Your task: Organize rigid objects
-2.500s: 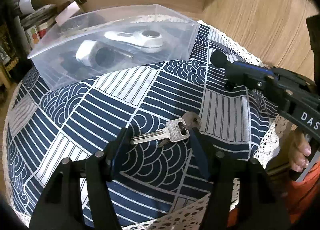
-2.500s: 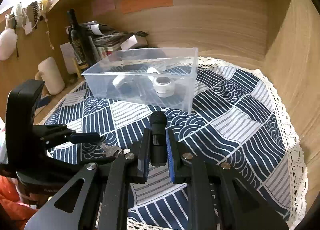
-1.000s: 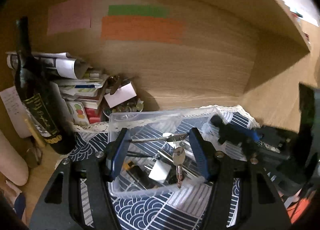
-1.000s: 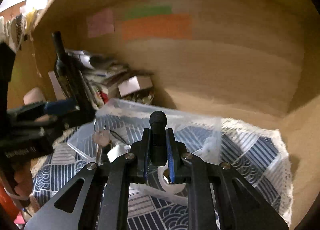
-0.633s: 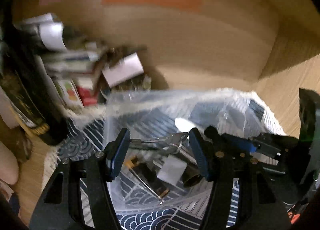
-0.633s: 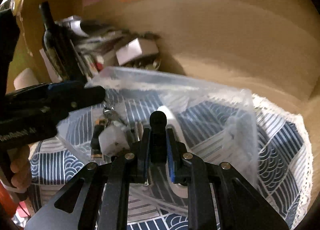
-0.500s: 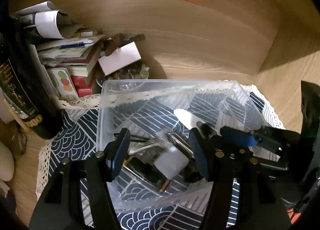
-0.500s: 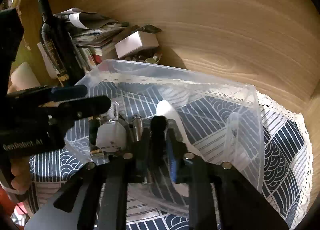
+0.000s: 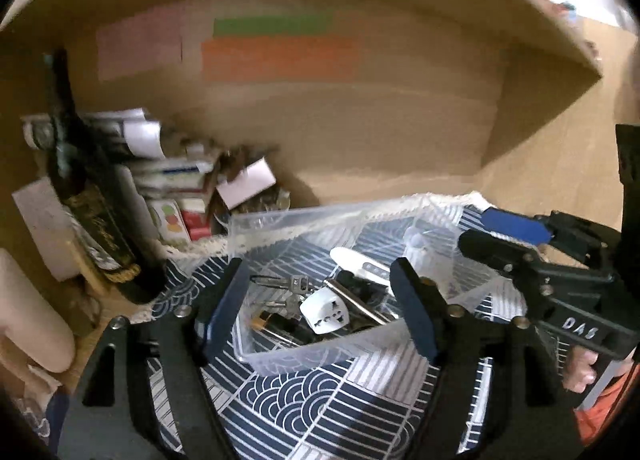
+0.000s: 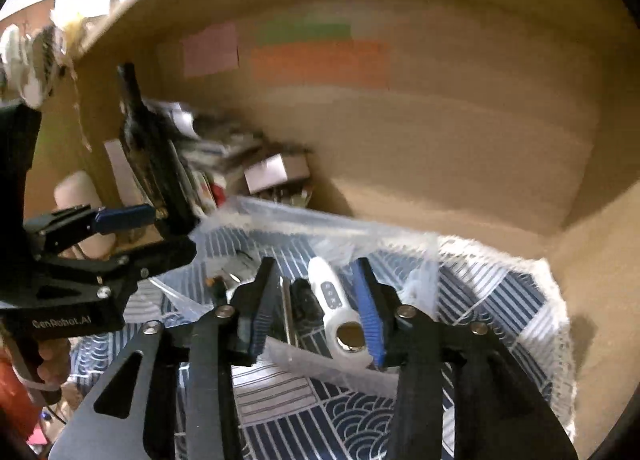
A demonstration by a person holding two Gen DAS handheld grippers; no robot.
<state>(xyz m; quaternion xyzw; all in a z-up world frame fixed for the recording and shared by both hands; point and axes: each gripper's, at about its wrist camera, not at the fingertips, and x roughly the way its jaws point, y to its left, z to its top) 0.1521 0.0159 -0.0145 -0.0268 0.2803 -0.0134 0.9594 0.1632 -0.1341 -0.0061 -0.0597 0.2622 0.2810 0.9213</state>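
Fingers of both the left gripper [image 9: 320, 310] and right gripper [image 10: 316, 306] spread empty over the clear plastic bin [image 9: 320, 354], so we lift straight up, clearing its rim.

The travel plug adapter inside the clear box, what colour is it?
White, the travel plug adapter shows best in the left wrist view.

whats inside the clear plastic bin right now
Inside the clear bin: keys, a white plug adapter, a white handheld device and a black cylinder. A dark item with an orange end is partly covered; whatever lies under the pile is hidden.
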